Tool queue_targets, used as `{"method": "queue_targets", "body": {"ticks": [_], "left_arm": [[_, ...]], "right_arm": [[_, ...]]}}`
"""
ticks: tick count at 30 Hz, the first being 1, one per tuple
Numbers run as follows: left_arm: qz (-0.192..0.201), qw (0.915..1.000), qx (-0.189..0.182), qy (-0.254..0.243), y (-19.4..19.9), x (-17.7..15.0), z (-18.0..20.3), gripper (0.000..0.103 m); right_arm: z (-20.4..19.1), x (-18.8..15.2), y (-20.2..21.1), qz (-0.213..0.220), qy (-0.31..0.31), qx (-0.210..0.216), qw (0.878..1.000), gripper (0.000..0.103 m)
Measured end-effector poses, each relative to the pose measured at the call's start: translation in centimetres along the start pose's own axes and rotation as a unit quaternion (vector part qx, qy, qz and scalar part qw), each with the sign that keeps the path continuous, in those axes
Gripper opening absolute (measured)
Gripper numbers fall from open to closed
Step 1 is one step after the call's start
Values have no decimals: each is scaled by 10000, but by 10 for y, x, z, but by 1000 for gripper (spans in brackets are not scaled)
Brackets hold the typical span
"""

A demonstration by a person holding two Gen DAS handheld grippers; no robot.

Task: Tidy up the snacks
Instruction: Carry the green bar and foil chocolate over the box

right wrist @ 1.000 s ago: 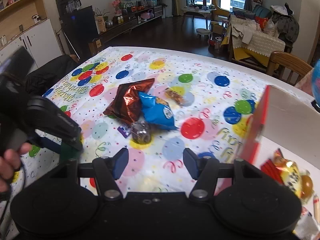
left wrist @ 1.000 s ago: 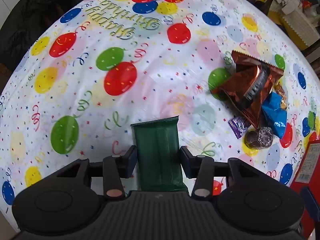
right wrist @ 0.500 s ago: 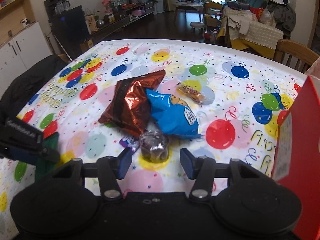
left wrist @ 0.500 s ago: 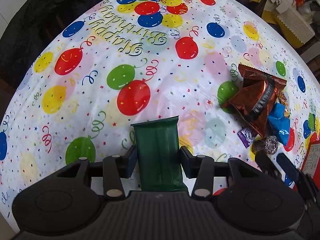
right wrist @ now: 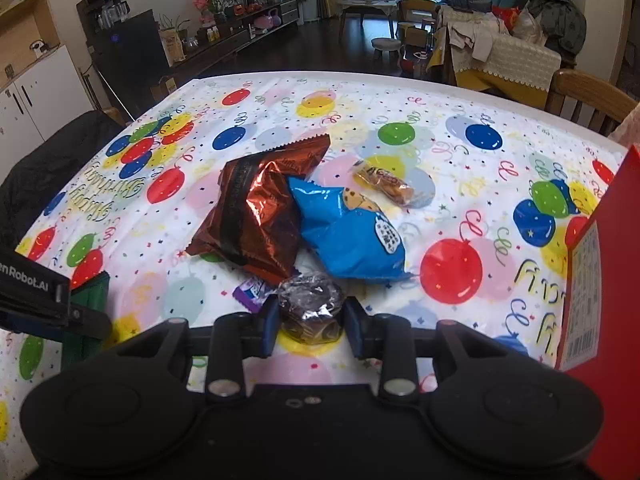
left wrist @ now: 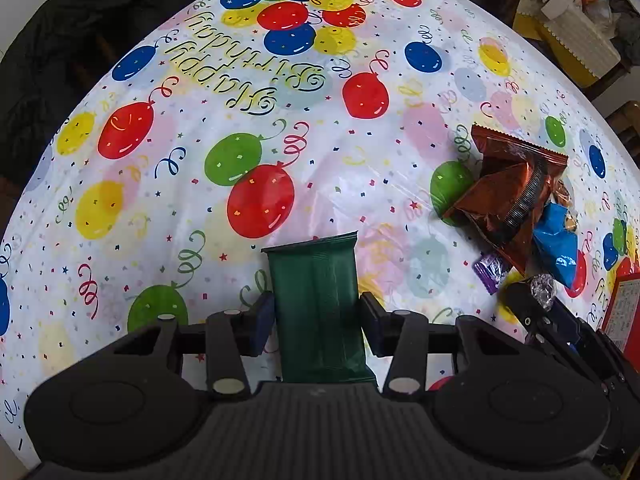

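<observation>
My left gripper (left wrist: 318, 316) is shut on a dark green snack packet (left wrist: 316, 300) and holds it over the balloon tablecloth (left wrist: 200, 184). My right gripper (right wrist: 311, 322) has its jaws on both sides of a round foil-wrapped snack (right wrist: 311, 304) on the table; the pads touch its sides. Behind it lie a brown foil bag (right wrist: 260, 216), a blue cookie bag (right wrist: 352, 232), a small purple packet (right wrist: 252, 292) and an orange wrapped candy (right wrist: 386, 184). The same pile shows at the right of the left wrist view (left wrist: 516, 200).
A red box (right wrist: 600, 264) stands at the right table edge. A dark jacket (right wrist: 44, 172) hangs on a chair at the left. A wooden chair (right wrist: 588, 96) stands behind the far right edge. The left gripper (right wrist: 52, 300) shows low at the left of the right wrist view.
My right gripper moved forward to the pile and closed around the round foil snack. My left gripper kept hold of the green packet and drifted slightly.
</observation>
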State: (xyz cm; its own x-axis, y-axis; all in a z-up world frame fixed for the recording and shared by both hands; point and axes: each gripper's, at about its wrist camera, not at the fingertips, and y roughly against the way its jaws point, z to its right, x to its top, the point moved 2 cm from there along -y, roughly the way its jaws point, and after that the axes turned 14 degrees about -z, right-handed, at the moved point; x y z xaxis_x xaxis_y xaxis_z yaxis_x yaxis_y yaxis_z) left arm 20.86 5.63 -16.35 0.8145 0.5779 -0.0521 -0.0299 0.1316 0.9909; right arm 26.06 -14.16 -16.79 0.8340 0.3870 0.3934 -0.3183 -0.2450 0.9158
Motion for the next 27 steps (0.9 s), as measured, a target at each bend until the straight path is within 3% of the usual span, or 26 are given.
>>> {"method": "queue_targets", "body": {"ticks": [9, 17, 22, 27], "left_arm": [[38, 9997, -74, -224, 11, -16, 9, 45], [255, 9962, -169, -810, 36, -41, 24, 45], [450, 9895, -288, -1343, 59, -60, 44, 45], [786, 9774, -359, -1930, 83, -81, 70, 45]], "right_arm": [[3, -20, 33, 34, -159, 79, 9998, 32], [11, -42, 90, 259, -244, -6, 9994, 32], [16, -56, 125, 463, -381, -93, 9982, 32], [25, -70, 155, 653, -589, -247, 9958, 32]]}}
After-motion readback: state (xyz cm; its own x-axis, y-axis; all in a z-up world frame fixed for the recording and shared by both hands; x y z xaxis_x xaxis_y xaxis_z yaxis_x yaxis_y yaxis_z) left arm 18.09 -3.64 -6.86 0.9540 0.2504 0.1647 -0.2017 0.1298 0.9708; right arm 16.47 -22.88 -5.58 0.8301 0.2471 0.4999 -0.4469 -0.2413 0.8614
